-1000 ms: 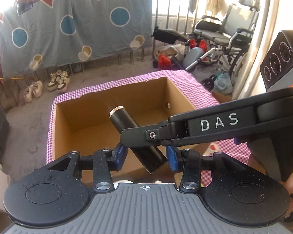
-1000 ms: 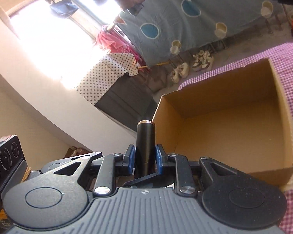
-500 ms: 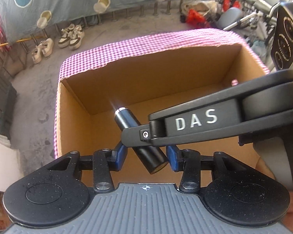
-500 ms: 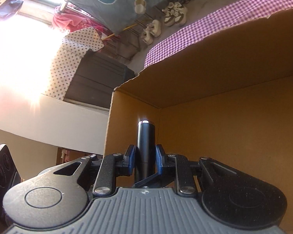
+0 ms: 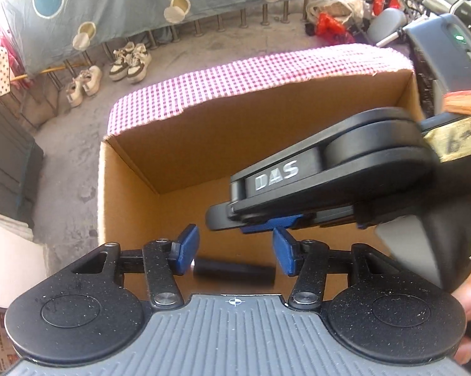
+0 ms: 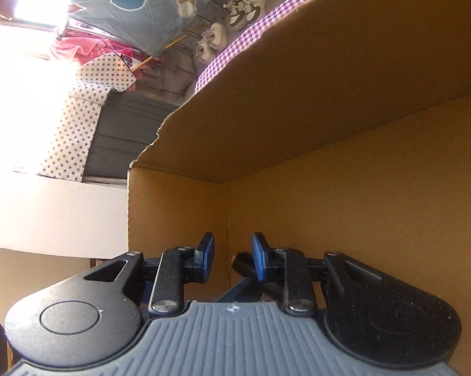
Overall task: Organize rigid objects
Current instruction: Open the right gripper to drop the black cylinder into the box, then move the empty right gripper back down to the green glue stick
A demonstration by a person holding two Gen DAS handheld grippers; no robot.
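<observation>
An open cardboard box [image 5: 204, 138] stands on a pink checked cloth [image 5: 235, 78]. A black cylinder [image 5: 234, 271] lies on its side on the box floor, below and between the blue pads of my left gripper [image 5: 235, 249], which is open and empty above the box. My right gripper [image 6: 232, 250] is open and empty inside the box, near a corner [image 6: 226, 206]; it shows in the left wrist view as the black body marked DAS [image 5: 298, 194]. A dark end of the cylinder [image 6: 243, 263] peeks out behind its right pad.
The box wall [image 6: 329, 78] rises close in front of my right gripper. Beyond the table are shoes [image 5: 129, 59] on the concrete floor, a hanging grey-blue sheet [image 5: 141, 6], a dark cabinet [image 5: 6, 169] at left and a wheelchair with clutter [image 5: 376, 15] at far right.
Both grippers went down over the box. The right gripper opened and let go of the black cylinder, which now lies on the box floor. The left gripper's pads spread wider.
</observation>
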